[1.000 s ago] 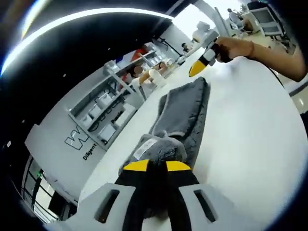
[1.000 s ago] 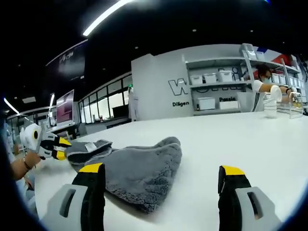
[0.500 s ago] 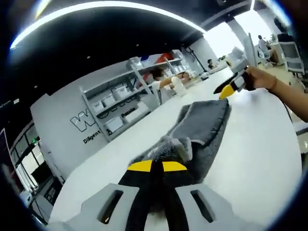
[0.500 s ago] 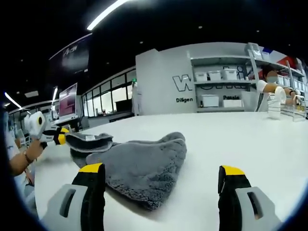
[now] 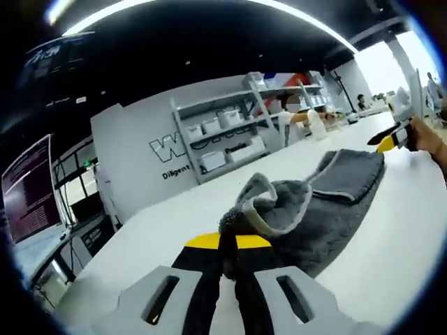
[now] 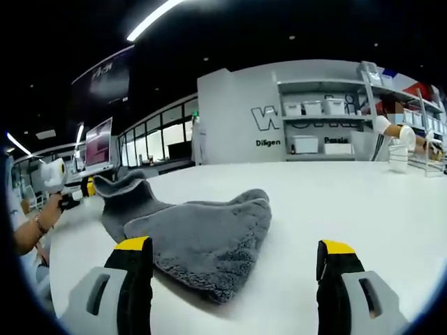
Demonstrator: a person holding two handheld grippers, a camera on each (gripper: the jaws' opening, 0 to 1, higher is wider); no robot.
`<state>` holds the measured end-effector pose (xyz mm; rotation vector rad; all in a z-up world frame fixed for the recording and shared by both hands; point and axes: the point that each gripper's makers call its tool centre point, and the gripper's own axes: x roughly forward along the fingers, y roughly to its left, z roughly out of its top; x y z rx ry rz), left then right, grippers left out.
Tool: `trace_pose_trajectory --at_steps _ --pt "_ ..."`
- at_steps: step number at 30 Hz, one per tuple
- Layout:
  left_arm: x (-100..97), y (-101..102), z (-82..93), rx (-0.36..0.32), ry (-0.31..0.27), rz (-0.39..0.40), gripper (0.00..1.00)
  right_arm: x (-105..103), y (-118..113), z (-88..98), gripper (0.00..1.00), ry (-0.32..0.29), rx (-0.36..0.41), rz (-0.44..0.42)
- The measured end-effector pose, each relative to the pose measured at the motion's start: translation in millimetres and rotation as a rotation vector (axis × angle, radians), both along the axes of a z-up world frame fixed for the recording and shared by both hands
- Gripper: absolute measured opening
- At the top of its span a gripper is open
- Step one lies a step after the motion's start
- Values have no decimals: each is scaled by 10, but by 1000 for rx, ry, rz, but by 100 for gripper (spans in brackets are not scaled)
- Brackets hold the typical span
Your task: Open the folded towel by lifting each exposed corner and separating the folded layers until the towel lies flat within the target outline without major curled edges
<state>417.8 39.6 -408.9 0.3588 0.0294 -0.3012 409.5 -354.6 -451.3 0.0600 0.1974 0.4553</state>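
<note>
- The gray towel (image 6: 199,241) lies on the white table (image 6: 363,209), folded and bunched up, not flat yet.
- My left gripper (image 5: 227,246) has its jaws pressed together on one corner of the towel, and that corner is lifted off the table.
- My right gripper (image 6: 234,262) has its jaws wide apart and holds nothing. It hangs just in front of the towel's near edge.
- The towel looks soft, fluffy and floppy. I think it is light and will bend and sag wherever I lift it.
- I think a corner or the sewn edge is the best place to pinch, because the thick middle would just bunch up.
- I see no outline near the towel.
</note>
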Motion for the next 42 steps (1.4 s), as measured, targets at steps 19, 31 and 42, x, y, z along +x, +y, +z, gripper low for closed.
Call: trace_pose_trajectory --at_steps 19,31,42 --pt "-9 590 -480 -24 153 148 4 50 12 -58 99 27 -40 12" --pt "-78 645 -664 38 223 170 4 5 53 -83 99 30 -50 19" --pt "-137 680 -691 45 233 189 5 -62 238 -84 99 17 -83 103"
